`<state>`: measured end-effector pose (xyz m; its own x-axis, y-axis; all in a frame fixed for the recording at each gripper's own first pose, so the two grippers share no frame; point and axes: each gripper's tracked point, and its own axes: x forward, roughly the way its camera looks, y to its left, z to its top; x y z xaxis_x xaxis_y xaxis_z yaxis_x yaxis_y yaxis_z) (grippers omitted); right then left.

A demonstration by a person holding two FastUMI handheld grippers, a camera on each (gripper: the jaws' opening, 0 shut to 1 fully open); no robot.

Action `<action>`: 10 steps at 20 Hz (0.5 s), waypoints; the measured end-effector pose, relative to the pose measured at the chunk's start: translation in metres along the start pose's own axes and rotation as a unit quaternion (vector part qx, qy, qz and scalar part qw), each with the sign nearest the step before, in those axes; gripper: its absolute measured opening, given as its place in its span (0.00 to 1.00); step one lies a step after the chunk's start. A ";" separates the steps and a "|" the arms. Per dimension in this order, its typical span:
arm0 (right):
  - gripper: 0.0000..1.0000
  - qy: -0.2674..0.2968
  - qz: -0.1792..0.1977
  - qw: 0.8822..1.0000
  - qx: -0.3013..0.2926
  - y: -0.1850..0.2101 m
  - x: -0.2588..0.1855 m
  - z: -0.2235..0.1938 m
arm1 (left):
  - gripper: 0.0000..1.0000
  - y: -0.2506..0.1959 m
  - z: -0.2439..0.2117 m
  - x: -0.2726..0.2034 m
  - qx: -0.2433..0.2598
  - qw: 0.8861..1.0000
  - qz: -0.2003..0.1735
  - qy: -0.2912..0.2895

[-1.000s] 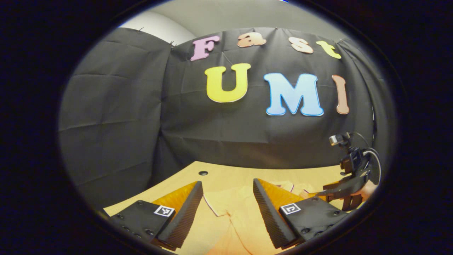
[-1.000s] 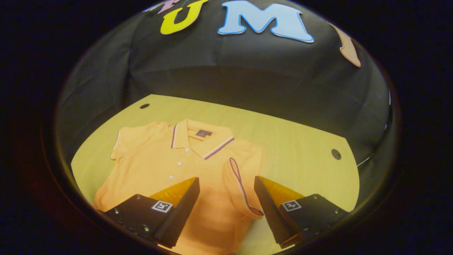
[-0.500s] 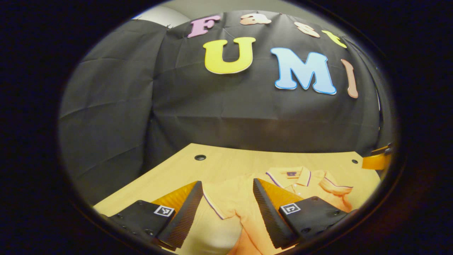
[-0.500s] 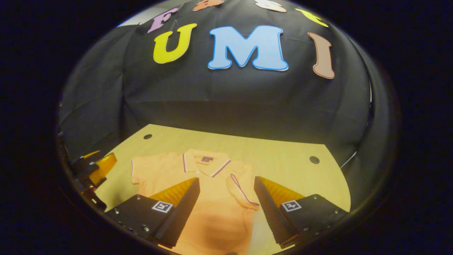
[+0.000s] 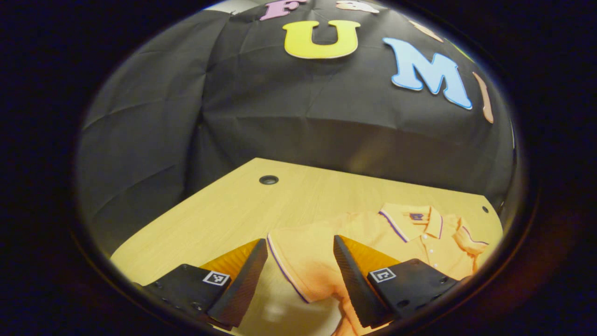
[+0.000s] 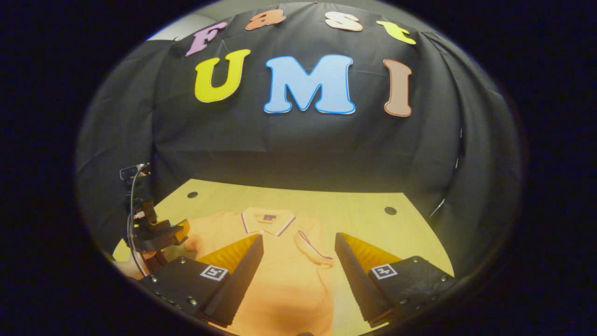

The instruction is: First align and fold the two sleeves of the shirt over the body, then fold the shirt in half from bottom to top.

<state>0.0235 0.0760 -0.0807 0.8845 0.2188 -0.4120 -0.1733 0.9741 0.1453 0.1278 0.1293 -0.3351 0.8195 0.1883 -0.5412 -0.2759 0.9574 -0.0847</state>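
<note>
The orange polo shirt [image 6: 284, 266] lies face up on the wooden table [image 6: 364, 219], collar [image 6: 267, 222] toward the booth's far wall, directly ahead of and below the right gripper [image 6: 298, 266]. That gripper hovers above the shirt's body with its fingers spread wide and nothing between them. The sleeve [image 6: 313, 246] just ahead of its right-hand finger is already turned in over the chest.

The left gripper [image 5: 301, 275] is also spread wide and holds nothing. Between and below its fingers lies the other sleeve [image 5: 298, 261], still out flat on the table, its dark-piped cuff [image 5: 284, 268] running diagonally across the gap. From the right gripper view, the left gripper [image 6: 161, 231] hangs ahead and to the left, at the shirt's edge.

The likely next step is pinching this flat sleeve. The risks, as I judge them: the fingers could close on the cuff alone and let the sleeve twist as it is carried over, or catch the body layer beneath and drag the whole shirt, undoing the fold already made. Soft knit may also slip out mid-carry, leaving the sleeves misaligned.
</note>
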 end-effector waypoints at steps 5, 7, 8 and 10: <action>0.95 0.000 -0.007 1.000 0.014 0.006 -0.019 -0.001 | 0.94 0.017 -0.024 0.036 -0.020 0.998 0.019 0.055; 0.95 0.003 -0.006 1.000 0.012 0.005 -0.021 -0.005 | 0.93 0.020 -0.029 0.045 -0.010 0.998 0.027 0.061; 0.95 0.007 -0.006 1.000 0.011 0.005 -0.021 -0.008 | 0.94 0.017 -0.032 0.048 -0.005 0.998 0.025 0.065; 0.95 0.015 -0.001 1.000 0.016 0.003 -0.022 -0.013 | 0.92 0.013 -0.035 0.051 0.008 0.997 0.025 0.070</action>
<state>-0.0017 0.0749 -0.0829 0.8711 0.2185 -0.4399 -0.1567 0.9724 0.1728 0.1481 0.1439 -0.3929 0.7266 0.2037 -0.6562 -0.3050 0.9514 -0.0425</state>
